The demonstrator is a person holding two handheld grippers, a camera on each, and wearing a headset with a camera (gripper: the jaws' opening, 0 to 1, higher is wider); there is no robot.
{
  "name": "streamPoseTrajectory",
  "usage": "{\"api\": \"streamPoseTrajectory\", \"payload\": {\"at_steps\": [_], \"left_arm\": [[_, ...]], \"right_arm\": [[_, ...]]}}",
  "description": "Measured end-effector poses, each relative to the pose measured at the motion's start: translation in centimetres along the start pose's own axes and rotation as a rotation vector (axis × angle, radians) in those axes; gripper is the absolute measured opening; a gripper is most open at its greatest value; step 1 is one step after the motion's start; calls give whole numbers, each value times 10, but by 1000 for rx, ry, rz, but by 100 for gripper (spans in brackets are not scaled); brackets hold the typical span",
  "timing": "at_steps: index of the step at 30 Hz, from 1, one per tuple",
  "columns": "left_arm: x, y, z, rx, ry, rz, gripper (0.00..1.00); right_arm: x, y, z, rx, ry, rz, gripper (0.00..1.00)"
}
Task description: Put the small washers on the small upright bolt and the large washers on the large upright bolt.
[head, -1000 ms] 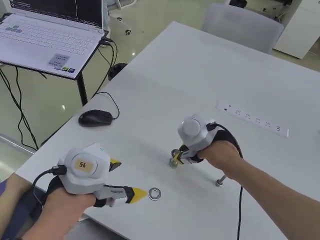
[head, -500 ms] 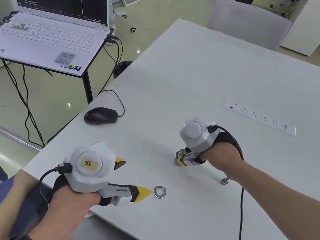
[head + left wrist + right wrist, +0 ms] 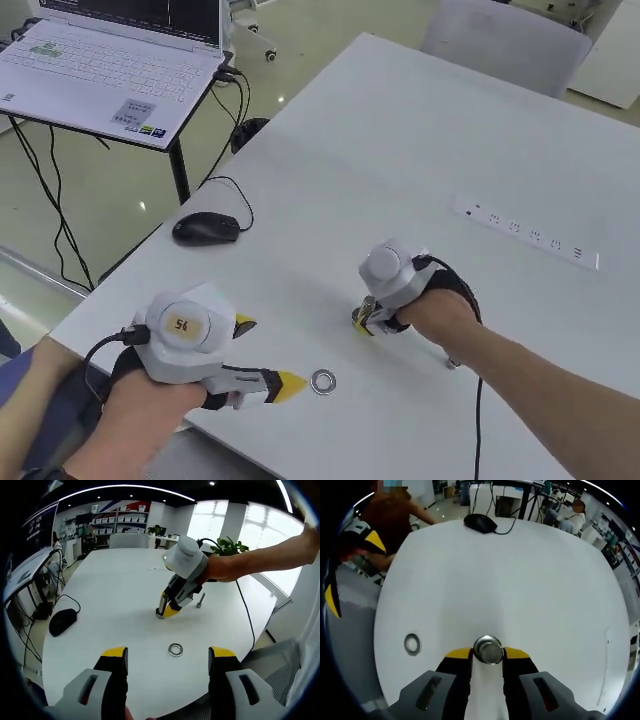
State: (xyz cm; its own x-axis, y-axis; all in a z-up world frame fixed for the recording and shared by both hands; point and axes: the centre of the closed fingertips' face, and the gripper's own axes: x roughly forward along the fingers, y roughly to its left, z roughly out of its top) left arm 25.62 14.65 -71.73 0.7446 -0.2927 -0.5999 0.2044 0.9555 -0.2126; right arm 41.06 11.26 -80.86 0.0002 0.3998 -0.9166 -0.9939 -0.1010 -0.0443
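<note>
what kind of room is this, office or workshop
Most likely an office or lab space. A large white table carries a power strip and a computer mouse, an open laptop sits on a stand beside it, and an office chair stands at the far end.

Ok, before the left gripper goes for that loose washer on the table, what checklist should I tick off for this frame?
1. Left gripper jaws open: ok.
2. Loose washer flat on the table, ahead of those jaws, untouched: ok.
3. Washer small or large: cannot tell.
4. Right gripper shut on round metal piece, apart from the washer: ok.
5. That piece is a bolt top or a washer: cannot tell.
6. Small upright bolt standing, beside the person's right arm: ok.
</note>
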Motion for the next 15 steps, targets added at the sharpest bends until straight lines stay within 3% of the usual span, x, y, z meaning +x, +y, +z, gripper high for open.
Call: {"api": "streamPoseTrajectory", "payload": {"at_steps": [6,15], "left_arm": [[1,-1,2,5,-1,-4,64],[2,-4,6,20,-2,-12,64]], "right_arm": [[-6,1,-2,-13,-7,4,24],[-26,-5,-7,-1,-31,-29,24]]}}
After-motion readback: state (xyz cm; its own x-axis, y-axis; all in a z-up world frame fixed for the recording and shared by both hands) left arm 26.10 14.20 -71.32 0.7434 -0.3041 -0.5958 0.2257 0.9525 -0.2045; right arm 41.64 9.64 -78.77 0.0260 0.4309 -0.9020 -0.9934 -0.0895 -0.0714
